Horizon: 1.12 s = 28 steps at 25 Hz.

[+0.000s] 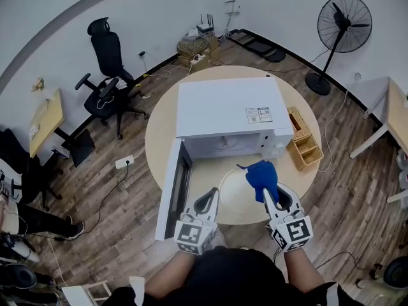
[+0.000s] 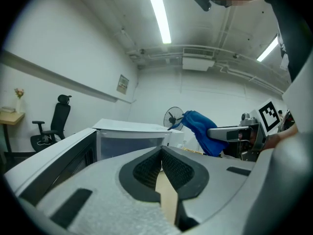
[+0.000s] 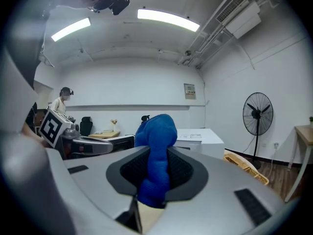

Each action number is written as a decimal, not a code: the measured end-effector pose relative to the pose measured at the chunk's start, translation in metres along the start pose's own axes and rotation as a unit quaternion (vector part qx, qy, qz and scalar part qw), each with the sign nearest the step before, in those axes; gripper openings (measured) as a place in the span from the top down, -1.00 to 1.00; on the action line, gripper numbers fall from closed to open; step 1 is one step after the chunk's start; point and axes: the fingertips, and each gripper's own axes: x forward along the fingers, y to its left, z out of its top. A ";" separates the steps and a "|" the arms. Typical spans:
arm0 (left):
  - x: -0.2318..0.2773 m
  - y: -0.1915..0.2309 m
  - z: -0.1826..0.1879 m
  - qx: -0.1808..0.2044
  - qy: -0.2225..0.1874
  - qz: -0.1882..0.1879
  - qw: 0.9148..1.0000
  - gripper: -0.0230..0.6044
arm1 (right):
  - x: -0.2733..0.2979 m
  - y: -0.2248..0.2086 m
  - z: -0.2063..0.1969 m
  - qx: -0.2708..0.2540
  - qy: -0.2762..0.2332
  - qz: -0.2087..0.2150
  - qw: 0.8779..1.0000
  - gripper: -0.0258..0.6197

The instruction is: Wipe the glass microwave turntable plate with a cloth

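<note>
Turntable plate (image 1: 239,199): clear glass, outside the oven, on the round worktop (image 1: 159,132) at 6 o'clock from the microwave (image 1: 226,110), just in front of the open cavity.
Cloth (image 1: 261,176): blue, bunched; above the plate's rim at 2 o'clock. Whether it touches the glass cannot be told.
Right tool (image 1: 266,194): jaws clamped on the cloth. In the right gripper view the cloth (image 3: 156,155) fills the gap between the pads and rises above them.
Left tool (image 1: 215,192): tip at the plate's 9 o'clock rim; contact with the glass cannot be confirmed. In the left gripper view the left tool (image 2: 161,168) has its pads together, with nothing visible between them.
Cross-view: the left gripper view shows the cloth (image 2: 200,129) hanging from the right tool at 2 o'clock.
Microwave: white, centred on the worktop, label on its top panel.
Door (image 1: 175,190): swung fully open, at 9 o'clock from the plate, just beside the left tool.
Basket (image 1: 305,142): woven, on the worktop at 3 o'clock from the microwave.
Fan (image 1: 344,23): standing on the floor at 2 o'clock, well apart from the worktop.
Office chair (image 1: 109,59): black, on the floor at 10 o'clock.
</note>
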 end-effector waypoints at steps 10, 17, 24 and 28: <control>0.017 0.031 -0.004 -0.017 0.015 0.013 1.000 0.91 | 0.043 -0.004 -0.024 -0.009 0.042 0.007 0.999 0.66; 0.025 0.034 -0.023 -0.033 0.031 0.027 0.999 0.91 | 0.078 0.005 -0.060 -0.019 0.097 0.053 0.994 0.66; 0.018 0.046 -0.051 -0.067 0.047 0.065 0.995 0.91 | 0.108 0.026 -0.112 -0.030 0.154 0.105 0.982 0.66; 0.017 0.044 -0.063 -0.051 0.055 0.078 0.994 0.91 | 0.118 0.039 -0.149 -0.062 0.208 0.128 0.968 0.66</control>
